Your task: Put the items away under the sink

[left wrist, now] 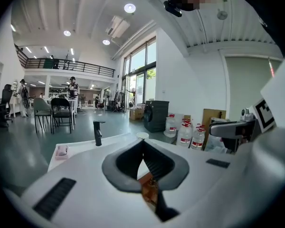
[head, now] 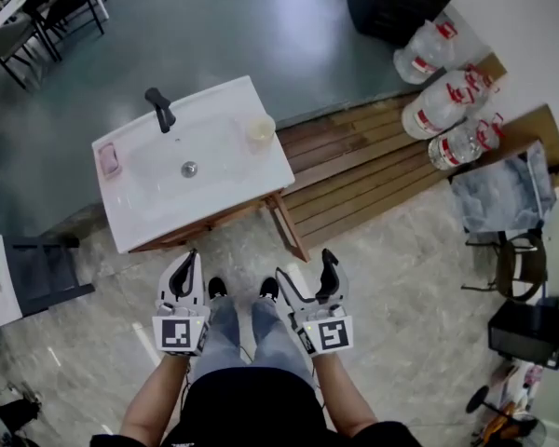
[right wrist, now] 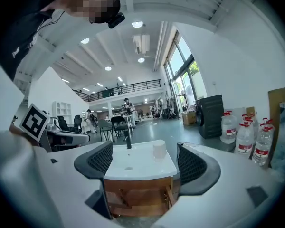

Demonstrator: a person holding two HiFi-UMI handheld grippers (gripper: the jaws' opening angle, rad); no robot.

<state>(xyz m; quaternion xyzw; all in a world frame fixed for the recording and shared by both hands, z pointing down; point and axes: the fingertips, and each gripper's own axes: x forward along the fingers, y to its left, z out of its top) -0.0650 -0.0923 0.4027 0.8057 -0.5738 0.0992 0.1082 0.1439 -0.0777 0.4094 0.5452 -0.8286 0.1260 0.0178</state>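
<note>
- Open hall: glossy grey floor far, pale stone tiles near, tables and chairs far left, black cabinet far right.
- Wooden slat platform right of the sink, running to the right wall.
- White sink on a wood frame, near, just ahead of the feet. Smooth wet-look top, so probably slick for anything slid across it. Open space under the basin visible through the frame. Black tap at the far edge.
- Water jugs, several, clear with red labels, far right on the platform, well apart from the sink. Unclear whether part of the job. If so, likely heavy and sloshing; best taken at the neck.
- Pale cup on the sink's far right corner, upright. Probably light, stiff and easily tipped; pinch across the wall near the rim, gently.
- Pink item on the sink's left edge, perhaps a soap dish or sponge; too small to tell. Likely light; take across its short sides.
- Left gripper low before the body, jaws pressed together, nothing between.
- Right gripper beside it, jaws spread wide, empty, sink framed between them.
</note>
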